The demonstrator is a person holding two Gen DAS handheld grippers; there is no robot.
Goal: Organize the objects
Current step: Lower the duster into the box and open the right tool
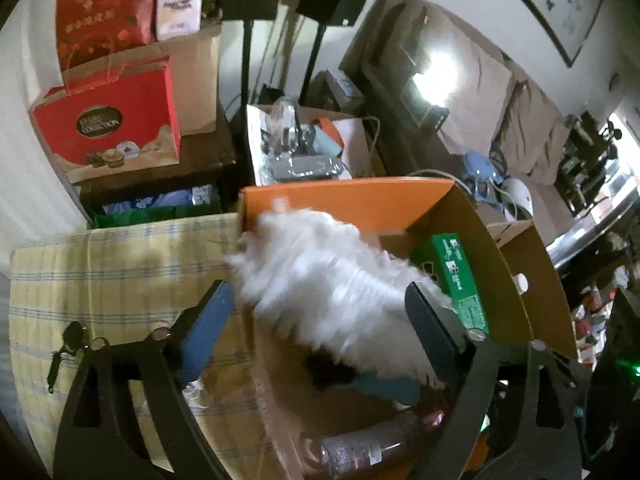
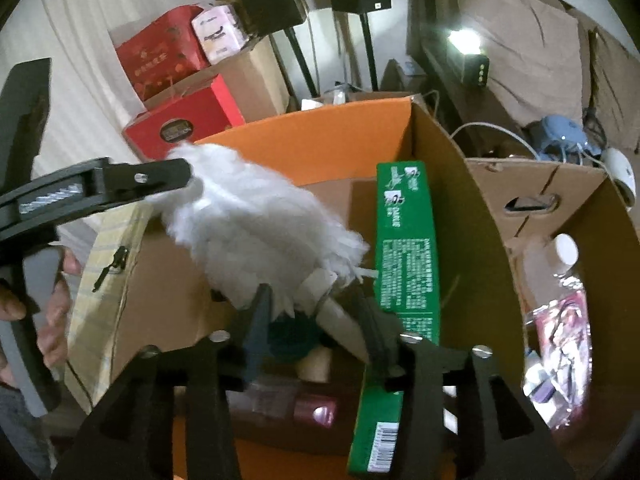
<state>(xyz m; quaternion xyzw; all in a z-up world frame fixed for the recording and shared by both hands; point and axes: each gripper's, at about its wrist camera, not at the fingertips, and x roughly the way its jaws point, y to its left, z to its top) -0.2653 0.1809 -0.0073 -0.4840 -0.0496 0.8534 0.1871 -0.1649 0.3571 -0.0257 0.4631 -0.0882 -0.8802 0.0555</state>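
Observation:
A fluffy white duster [image 2: 256, 232] sticks up out of an open cardboard box with an orange flap [image 2: 320, 148]. My right gripper [image 2: 316, 320] is shut on the duster's pale handle [image 2: 340, 320], low over the box. My left gripper [image 1: 320, 312] is open, its fingers either side of the blurred duster head [image 1: 320, 276]; in the right wrist view one left finger [image 2: 160, 176] touches the duster's top. A tall green carton [image 2: 404, 248] stands in the box, and a brown bottle [image 1: 360, 448] lies on its floor.
A second cardboard box [image 2: 560, 200] at the right holds a clear plastic bottle [image 2: 560, 280]. A yellow checked cloth [image 1: 112, 280] with a black key lies left of the box. Red gift boxes [image 1: 108, 120], speaker stands and a cluttered sofa lie behind.

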